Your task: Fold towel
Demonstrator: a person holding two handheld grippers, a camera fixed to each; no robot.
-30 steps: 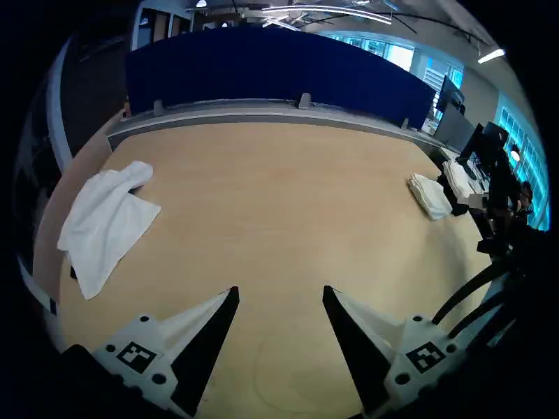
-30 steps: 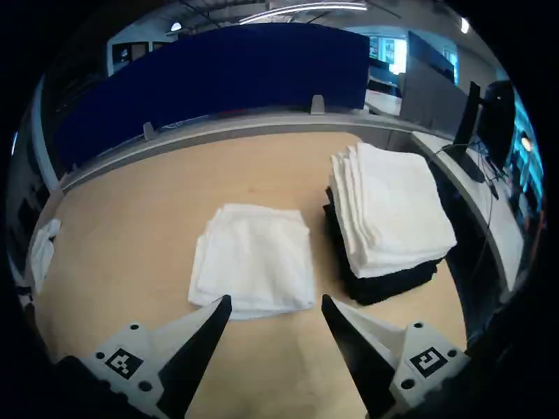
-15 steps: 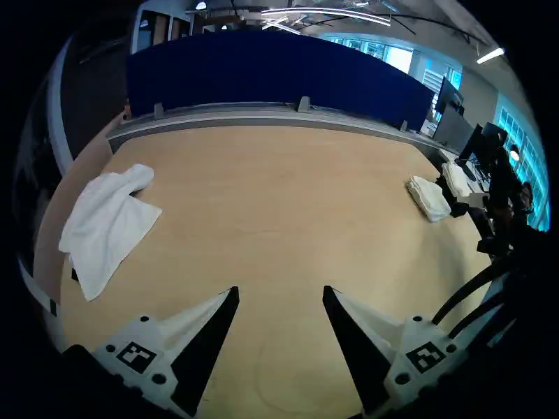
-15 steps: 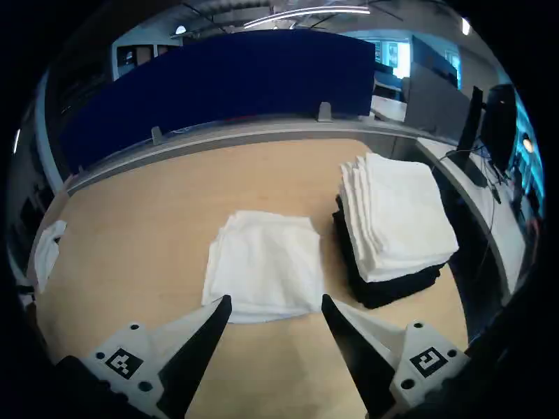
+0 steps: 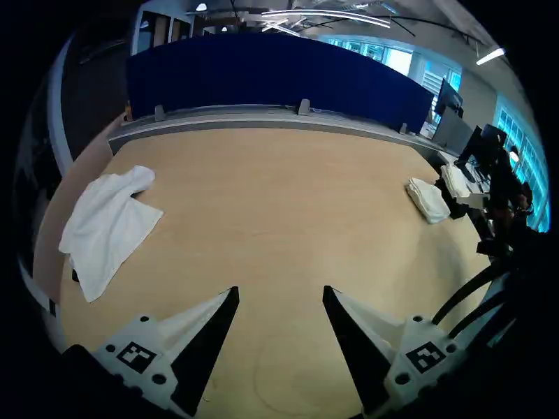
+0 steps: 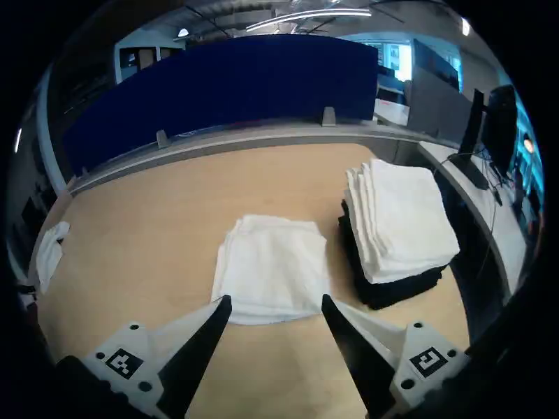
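Observation:
A folded white towel [image 6: 274,277] lies flat on the wooden table [image 6: 161,216], just beyond the tips of my right gripper [image 6: 276,299], which is open and holds nothing. The same folded towel [image 5: 427,199] appears small at the far right in the left gripper view. A crumpled, unfolded white towel [image 5: 106,227] lies at the table's left edge, well ahead and left of my left gripper [image 5: 279,290], also open and empty. That crumpled towel [image 6: 49,253] shows at the far left in the right gripper view.
A stack of folded white towels [image 6: 404,222] on top of black ones [image 6: 391,288] stands right of the folded towel near the table's right edge. A blue partition [image 5: 272,73] runs along the table's back. Monitors and a desk [image 6: 492,133] are off to the right.
The right gripper has drifted slightly, so the folded towel and stack sit a little lower and more to the right in its view. The left gripper has barely moved.

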